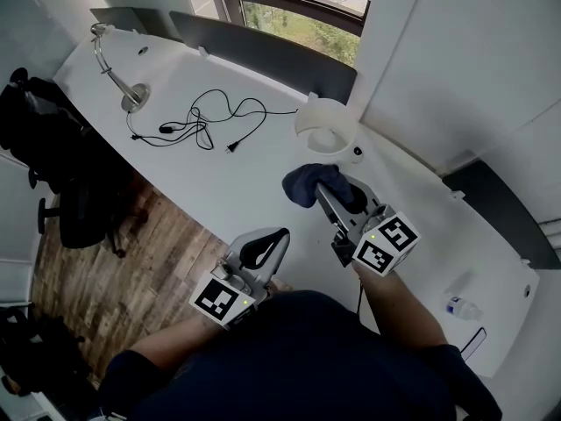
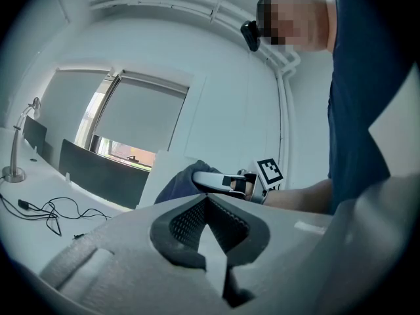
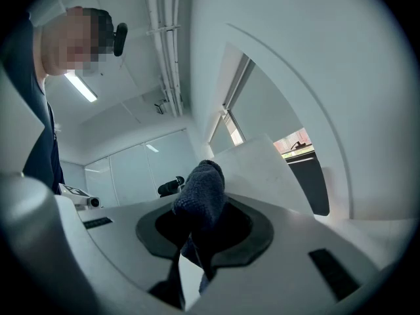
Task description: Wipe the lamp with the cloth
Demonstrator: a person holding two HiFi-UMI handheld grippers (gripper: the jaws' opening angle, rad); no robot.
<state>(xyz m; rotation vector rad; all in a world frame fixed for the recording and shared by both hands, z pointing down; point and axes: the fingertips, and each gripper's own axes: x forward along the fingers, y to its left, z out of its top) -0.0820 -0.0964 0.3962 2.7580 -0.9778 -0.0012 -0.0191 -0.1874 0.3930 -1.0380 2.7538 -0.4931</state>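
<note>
A silver desk lamp (image 1: pixel 131 95) with a curved arm stands at the far left end of the white desk (image 1: pixel 219 182); it also shows small in the left gripper view as the lamp (image 2: pixel 14 143). My right gripper (image 1: pixel 326 185) is shut on a dark blue cloth (image 1: pixel 305 182), held above the middle of the desk, far from the lamp. The bunched cloth (image 3: pixel 200 199) sticks up between the jaws of the right gripper (image 3: pixel 197 241). My left gripper (image 1: pixel 270 238) hangs at the desk's near edge, shut on nothing. Its pads (image 2: pixel 190 218) meet, with the cloth (image 2: pixel 178 184) beyond.
A black cable (image 1: pixel 206 121) lies coiled between the lamp and a white bowl-shaped object (image 1: pixel 326 125). A dark partition (image 1: pixel 263 51) runs along the desk's back edge under a window. Black chairs (image 1: pixel 53 147) stand at the left over wooden floor. A small bottle (image 1: pixel 460 307) lies at right.
</note>
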